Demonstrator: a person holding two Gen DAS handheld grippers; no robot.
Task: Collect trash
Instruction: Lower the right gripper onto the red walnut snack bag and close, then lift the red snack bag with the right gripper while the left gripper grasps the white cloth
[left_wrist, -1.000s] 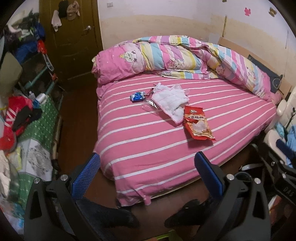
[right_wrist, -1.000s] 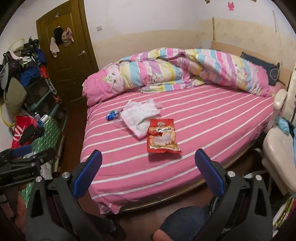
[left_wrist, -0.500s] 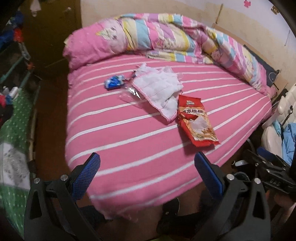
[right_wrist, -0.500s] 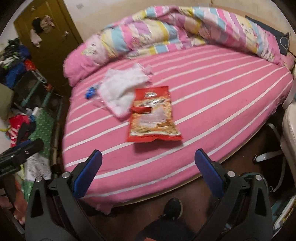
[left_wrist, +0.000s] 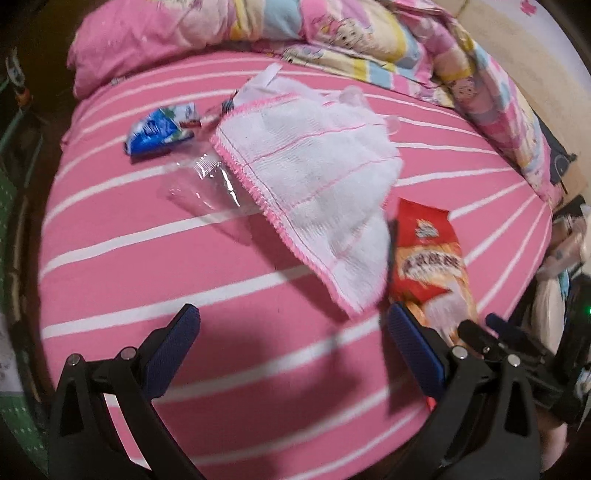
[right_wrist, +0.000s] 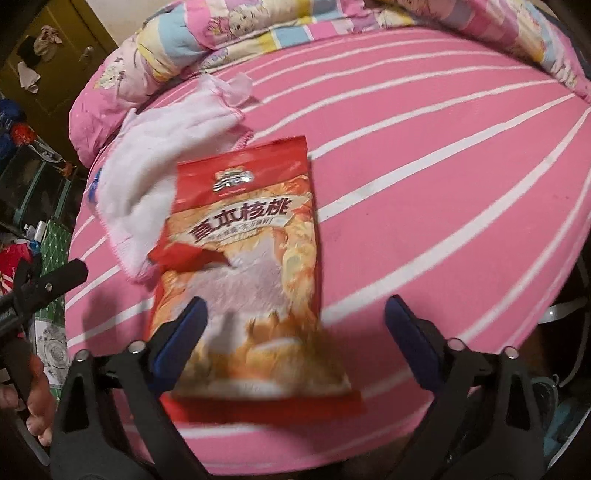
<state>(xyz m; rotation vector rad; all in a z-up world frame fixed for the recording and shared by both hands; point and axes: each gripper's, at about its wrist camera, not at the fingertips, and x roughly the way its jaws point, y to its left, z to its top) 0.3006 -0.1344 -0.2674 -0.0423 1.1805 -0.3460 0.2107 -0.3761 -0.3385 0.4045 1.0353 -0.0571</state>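
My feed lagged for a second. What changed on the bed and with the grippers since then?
Both grippers moved in low over the bed. The right gripper now hangs open over the near end of the red snack bag; the left gripper, also open, faces the white cloth. Nothing has been grasped. The bag, cloth, blue wrapper and clear plastic lie where they were.

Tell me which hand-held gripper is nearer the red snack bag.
Right. The right hand-held gripper hangs open over the red snack bag; the left hand-held gripper is open beside it, over bare sheet.
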